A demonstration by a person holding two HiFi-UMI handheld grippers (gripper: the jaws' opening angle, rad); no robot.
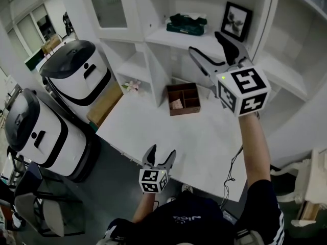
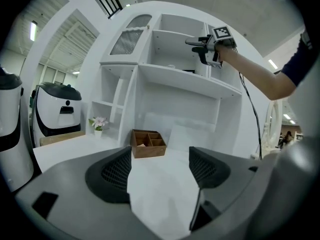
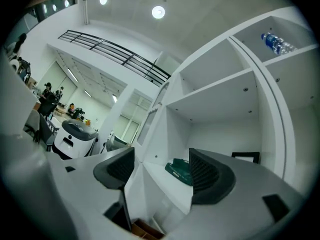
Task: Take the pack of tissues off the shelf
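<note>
The dark green pack of tissues [image 1: 186, 23] lies on the white shelf [image 1: 168, 37] of the wall unit. In the right gripper view the pack [image 3: 179, 170] shows ahead, between the jaws and well beyond them. My right gripper [image 1: 206, 42] is raised to shelf height, short of the pack, open, with nothing between its fingers. It also appears in the left gripper view, where the right gripper [image 2: 200, 43] hangs before the upper shelf. My left gripper [image 1: 162, 150] stays low over the near edge of the white counter [image 1: 153, 131], open and empty.
A framed picture [image 1: 236, 20] leans at the shelf's back right. A brown wooden organizer box [image 1: 183, 99] sits on the counter below. A small flower pot [image 1: 132, 86] stands in a side cubby. Two white-and-black robots [image 1: 76, 75] stand left. A water bottle [image 3: 277, 43] lies on the top shelf.
</note>
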